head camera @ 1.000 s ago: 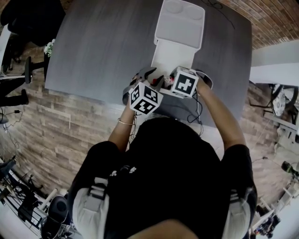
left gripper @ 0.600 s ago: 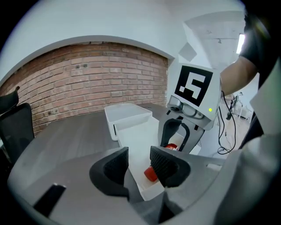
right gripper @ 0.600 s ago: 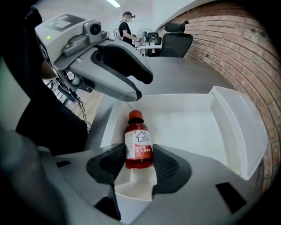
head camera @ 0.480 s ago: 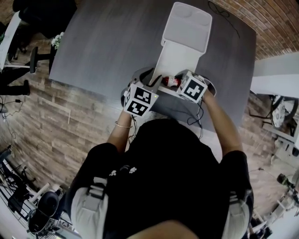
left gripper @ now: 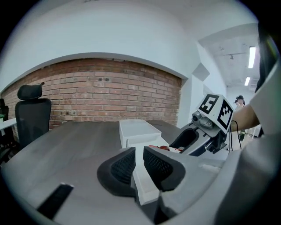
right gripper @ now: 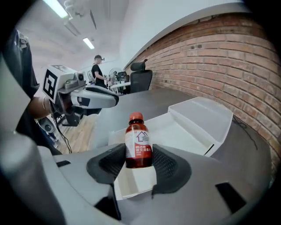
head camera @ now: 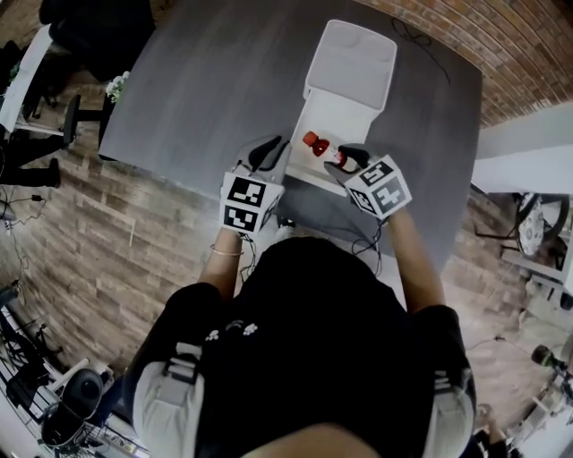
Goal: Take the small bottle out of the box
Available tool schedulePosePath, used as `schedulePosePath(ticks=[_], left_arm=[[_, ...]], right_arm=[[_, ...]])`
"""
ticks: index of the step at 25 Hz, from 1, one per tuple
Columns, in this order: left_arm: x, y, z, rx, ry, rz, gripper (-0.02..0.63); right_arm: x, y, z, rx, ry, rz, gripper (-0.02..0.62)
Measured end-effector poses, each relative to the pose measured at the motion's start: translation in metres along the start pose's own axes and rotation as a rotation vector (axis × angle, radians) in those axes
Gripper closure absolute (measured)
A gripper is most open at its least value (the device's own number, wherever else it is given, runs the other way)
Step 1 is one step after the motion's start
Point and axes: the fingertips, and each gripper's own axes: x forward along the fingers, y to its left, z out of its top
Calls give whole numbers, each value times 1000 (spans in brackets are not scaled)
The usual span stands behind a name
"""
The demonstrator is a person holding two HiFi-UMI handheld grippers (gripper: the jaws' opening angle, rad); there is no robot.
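Observation:
A small brown bottle [right gripper: 138,147] with a red cap and a white label stands upright between the pads of my right gripper [right gripper: 138,160], which is shut on it. It hangs just over the near end of the open white box [right gripper: 175,127]. From the head view the bottle [head camera: 324,150] sticks out of the right gripper [head camera: 349,159] over the box [head camera: 345,103]. My left gripper [left gripper: 139,160] is closing its jaws on the box's near left wall [left gripper: 147,189], and the pads touch it. The head view shows the left gripper [head camera: 269,154] at the box's left side.
The box's lid [head camera: 354,54] lies folded back on the grey table [head camera: 206,89]. A black cable [head camera: 416,22] runs along the far right of the table. A black office chair [left gripper: 30,114] stands beyond the table, before a brick wall. A person [right gripper: 97,70] stands far off.
The right gripper has drawn back to the right with the bottle, which now shows more fully. The left gripper has shifted left along the box, and its jaws have narrowed onto the wall.

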Motion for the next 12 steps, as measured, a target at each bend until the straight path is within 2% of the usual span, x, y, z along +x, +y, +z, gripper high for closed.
schedulePosePath(ticks=[7,12], left_arm=[[-13,-27,32,-46,-99,-23,597],[-20,-59,53,-10,-141,-45,598]], right_arm=[[-47,-3,11,134,-218,-108,402],[-93,-7,15,167,-354,-191,402]])
